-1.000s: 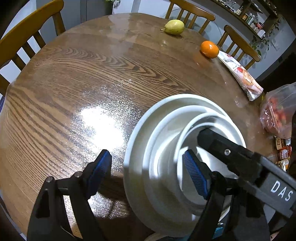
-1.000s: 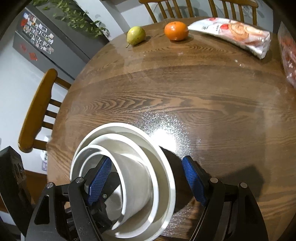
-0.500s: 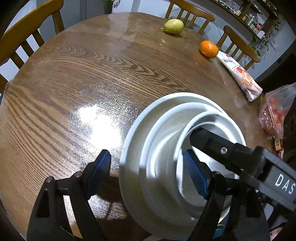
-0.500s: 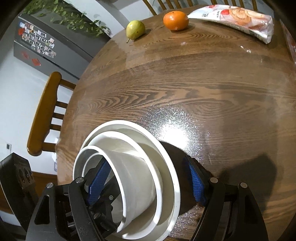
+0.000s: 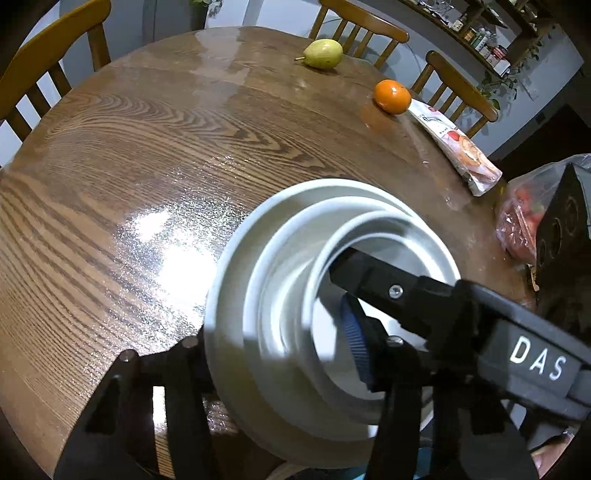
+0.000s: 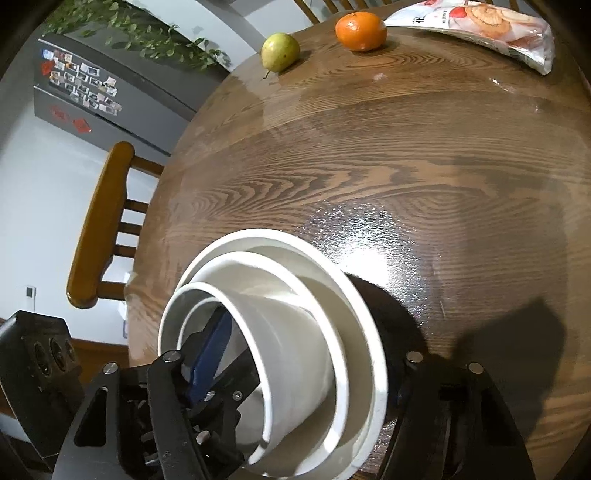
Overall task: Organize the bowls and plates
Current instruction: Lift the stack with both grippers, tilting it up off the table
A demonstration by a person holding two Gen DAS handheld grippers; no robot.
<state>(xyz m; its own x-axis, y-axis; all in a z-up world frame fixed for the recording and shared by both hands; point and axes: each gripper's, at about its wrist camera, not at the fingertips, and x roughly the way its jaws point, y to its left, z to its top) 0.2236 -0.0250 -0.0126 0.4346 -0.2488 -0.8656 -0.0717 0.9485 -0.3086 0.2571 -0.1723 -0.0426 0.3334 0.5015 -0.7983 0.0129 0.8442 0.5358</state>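
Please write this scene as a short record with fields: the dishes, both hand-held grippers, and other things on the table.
dishes: nested white bowls on wooden table
left hand-held gripper: jaws just closing, clamped across the stack's wall
right hand-held gripper: jaws just closing, clamped across the opposite wall
fruit: pear, orange at far edge
other: snack packet beside orange

A home dining room. A round, glossy wooden table (image 5: 155,155) fills the scene, ringed by slatted wooden chairs (image 5: 51,59) from ten to two o'clock. At twelve o'clock on it lie a green pear (image 6: 280,51), a round orange (image 6: 361,30) and a printed snack packet (image 6: 491,26). At ten o'clock stands a grey fridge covered in magnets and photos (image 6: 85,92), trailing green houseplant (image 6: 147,40) on top.
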